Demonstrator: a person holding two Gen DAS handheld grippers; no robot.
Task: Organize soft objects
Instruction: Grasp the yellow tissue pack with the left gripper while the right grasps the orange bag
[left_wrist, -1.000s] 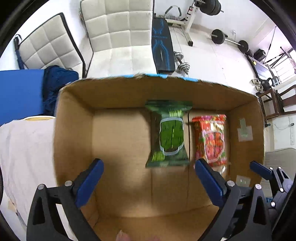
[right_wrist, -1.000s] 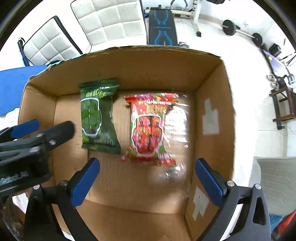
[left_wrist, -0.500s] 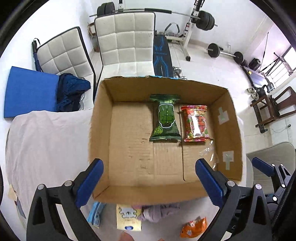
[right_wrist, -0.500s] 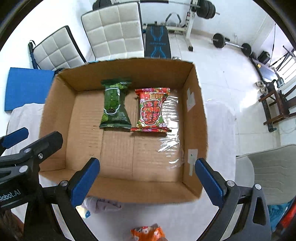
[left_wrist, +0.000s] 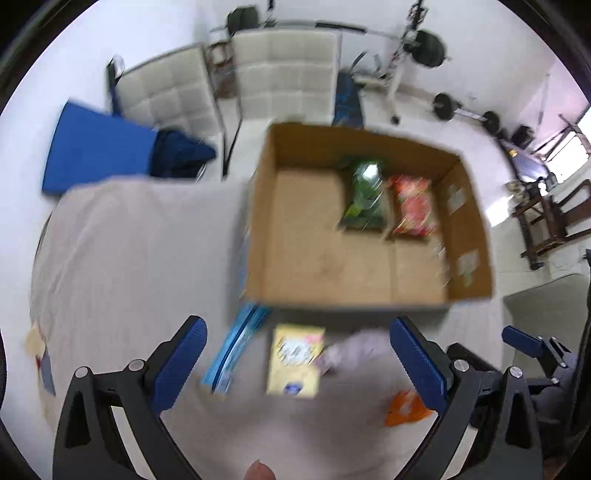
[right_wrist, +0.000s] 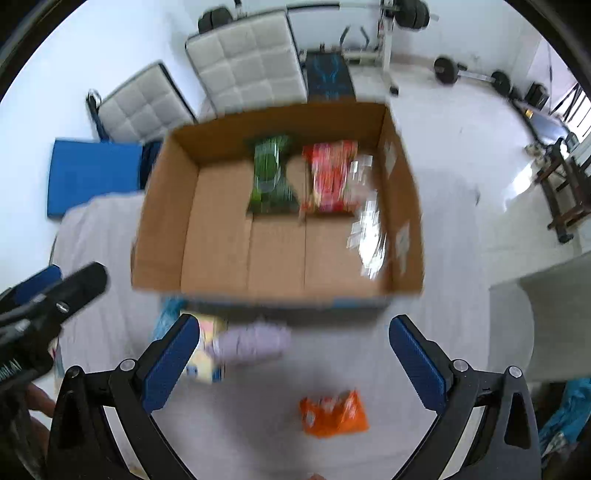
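Both grippers hang above the cloth-covered counter (right_wrist: 424, 229), jaws spread wide and gripping nothing: the left gripper (left_wrist: 295, 354) and the right gripper (right_wrist: 293, 347). A cardboard box (right_wrist: 162, 229) sits on the counter with a green packet (right_wrist: 271, 177) and a red packet (right_wrist: 330, 177) lying side by side at its far end. Just outside the near wall lie a blue packet (left_wrist: 236, 354), a yellow packet (left_wrist: 295, 358), a pale purple cloth (right_wrist: 251, 341) and, nearer, an orange packet (right_wrist: 332, 413).

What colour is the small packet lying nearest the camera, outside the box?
Orange packet, clearest in the right wrist view.
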